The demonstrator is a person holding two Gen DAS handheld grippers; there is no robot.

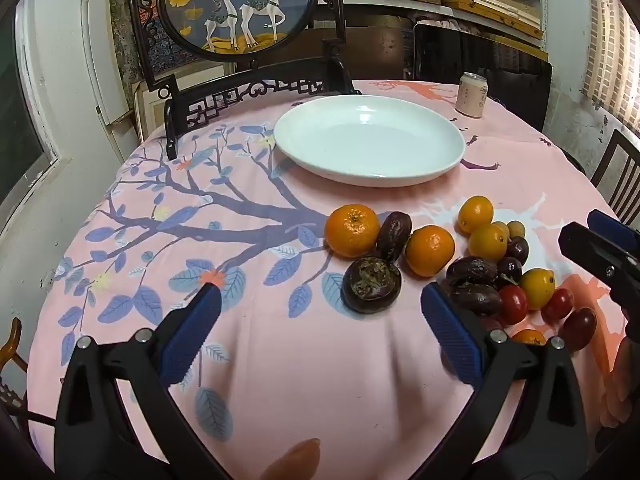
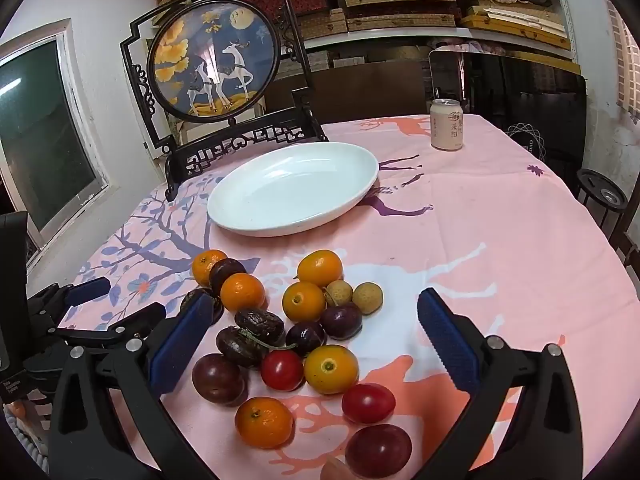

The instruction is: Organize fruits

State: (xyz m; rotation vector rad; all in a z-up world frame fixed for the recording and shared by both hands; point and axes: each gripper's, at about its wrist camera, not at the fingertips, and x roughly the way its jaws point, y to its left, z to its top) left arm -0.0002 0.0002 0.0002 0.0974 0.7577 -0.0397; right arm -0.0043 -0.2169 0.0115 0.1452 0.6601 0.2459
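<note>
Left wrist view: the fruits (image 1: 460, 264) lie loose on the pink table (image 1: 280, 340), in front of the plate (image 1: 370, 140) and to the right of centre. They are small and mixed: smooth orange citrus, wrinkled dark purple ones, glossy red ones and two pale tan ones at the back. One dark fruit (image 1: 372, 285) sits nearest, its dried top turned up. The plate is white, oval and holds nothing. The left claw (image 1: 320, 312) hovers over bare cloth with its blue pads far apart and nothing between them; its right finger covers part of a dark fruit. The right claw (image 1: 600, 248) enters from the right edge, mostly cut off. A can (image 1: 473, 95) stands behind the plate.

Right wrist view: the same fruits (image 2: 296, 332) spread in a cluster on the table (image 2: 500, 240), below the plate (image 2: 294, 188). The right claw (image 2: 316, 316) has its pads wide apart, and several fruits lie between them untouched. Its left finger hides part of a dark fruit, and the nearest purple one (image 2: 378, 450) sits at the frame's bottom edge. The left claw (image 2: 100, 300) shows at the left edge, partly hidden.
</note>
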